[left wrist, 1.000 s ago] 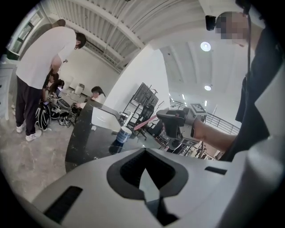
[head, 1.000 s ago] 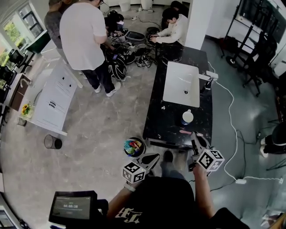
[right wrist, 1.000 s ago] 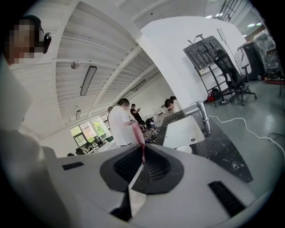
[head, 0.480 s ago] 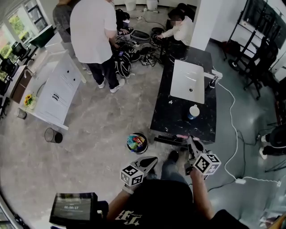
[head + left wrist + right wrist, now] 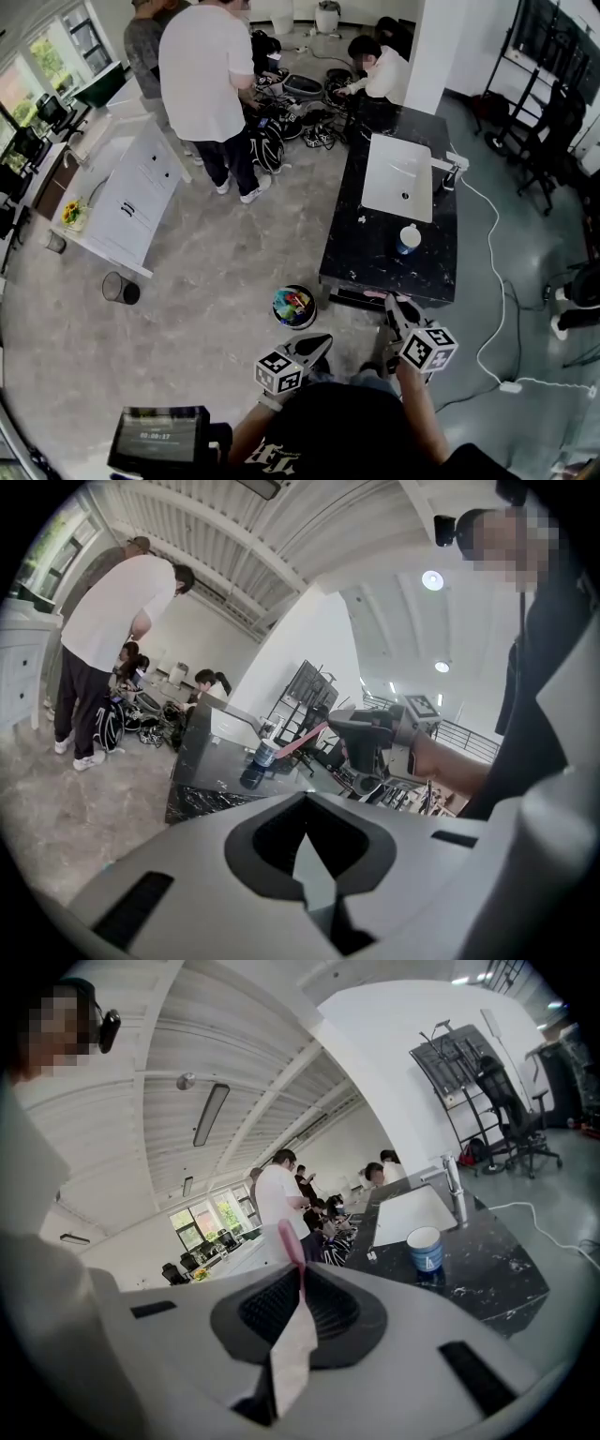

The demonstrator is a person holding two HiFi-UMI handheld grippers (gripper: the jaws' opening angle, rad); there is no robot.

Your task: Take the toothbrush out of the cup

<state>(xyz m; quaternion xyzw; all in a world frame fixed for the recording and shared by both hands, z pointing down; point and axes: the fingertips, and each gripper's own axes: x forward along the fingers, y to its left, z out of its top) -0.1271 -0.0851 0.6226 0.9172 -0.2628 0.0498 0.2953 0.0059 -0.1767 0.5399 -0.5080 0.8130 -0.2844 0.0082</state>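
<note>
A pink toothbrush [image 5: 285,1238] stands up between the jaws of my right gripper [image 5: 298,1309], which is shut on it. In the head view that gripper [image 5: 393,307] hovers just off the near edge of the black counter [image 5: 375,253], with the toothbrush [image 5: 378,295] pointing left from its tips. The blue-and-white cup [image 5: 408,238] stands on the counter near the white sink [image 5: 398,176], apart from both grippers; it also shows in the right gripper view [image 5: 425,1248]. My left gripper [image 5: 322,340] is shut on nothing, over the floor left of the counter. The left gripper view shows the toothbrush [image 5: 302,743] and cup [image 5: 265,754].
A round bin of colourful items [image 5: 293,307] sits on the floor by the counter's near left corner. Two people stand and one crouches by bags at the far end. A white cabinet [image 5: 131,202] stands at the left. A white cable [image 5: 494,281] runs along the floor on the right.
Both grippers have drawn back from the counter together with the person. The toothbrush, earlier over the counter's near edge, is now just off it. Both grippers' jaws stand as before.
</note>
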